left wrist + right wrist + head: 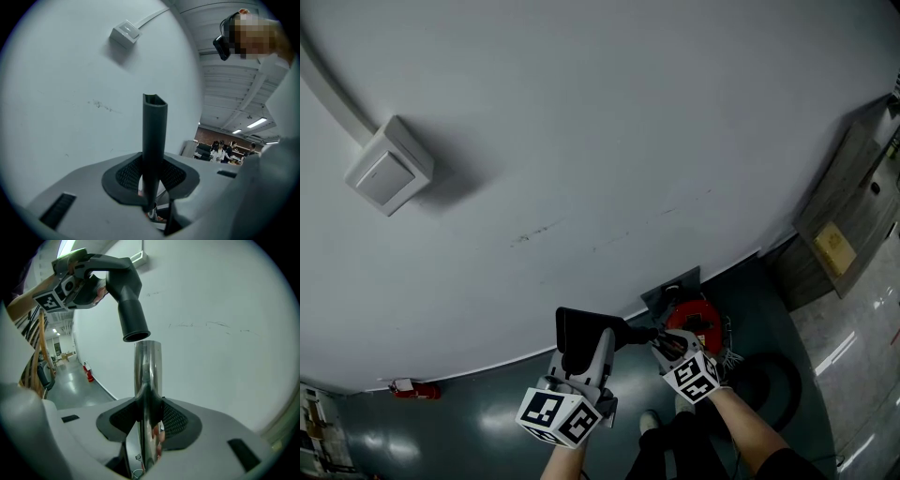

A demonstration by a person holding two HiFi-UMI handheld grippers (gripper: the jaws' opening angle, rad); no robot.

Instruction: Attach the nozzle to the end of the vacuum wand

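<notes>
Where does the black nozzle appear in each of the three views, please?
Head view: the nozzle sits low and centre, below the bare grey wall.
Left gripper view: nozzle at centre, standing upright, clamped between the jaws.
Right gripper view: nozzle at upper left, its open end just above the tip of the wand.
Shared landmark: the white wall box.
</notes>
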